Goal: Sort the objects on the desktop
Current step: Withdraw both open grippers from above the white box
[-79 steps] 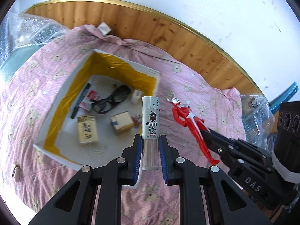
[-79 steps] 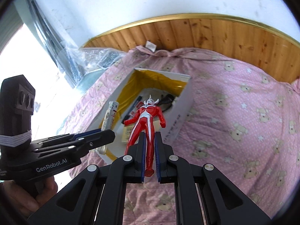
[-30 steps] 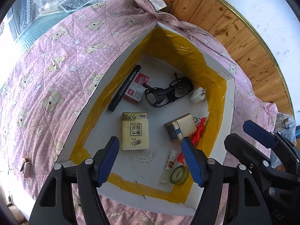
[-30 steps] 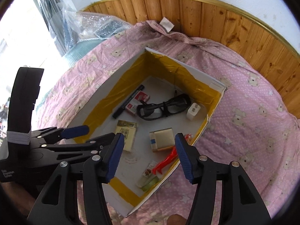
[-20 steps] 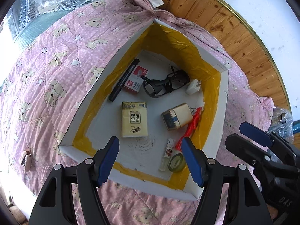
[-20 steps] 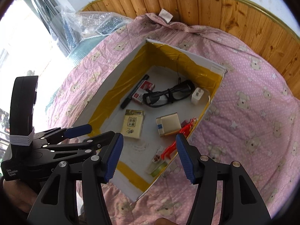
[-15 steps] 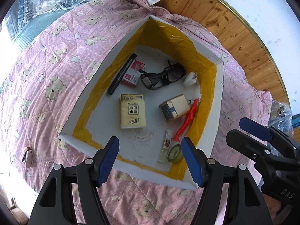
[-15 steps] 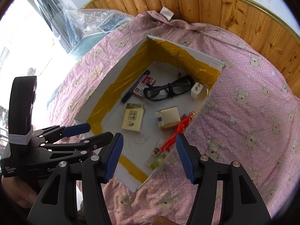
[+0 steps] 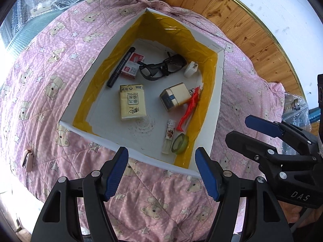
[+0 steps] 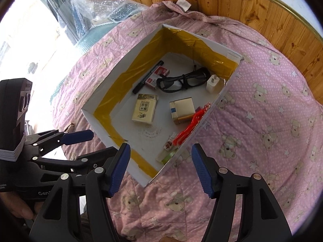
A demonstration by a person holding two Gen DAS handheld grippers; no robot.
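With both jaws spread and empty, left hand-held gripper and right hand-held gripper hover near the yellow-taped box | lighter, red figure lie inside, right | scan pink quilt for strays before reaching.

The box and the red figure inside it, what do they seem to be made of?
The box looks like white foam board or card: thick matte white edges, shiny yellow tape lining inside. The red figure looks like glossy moulded plastic, probably hard.
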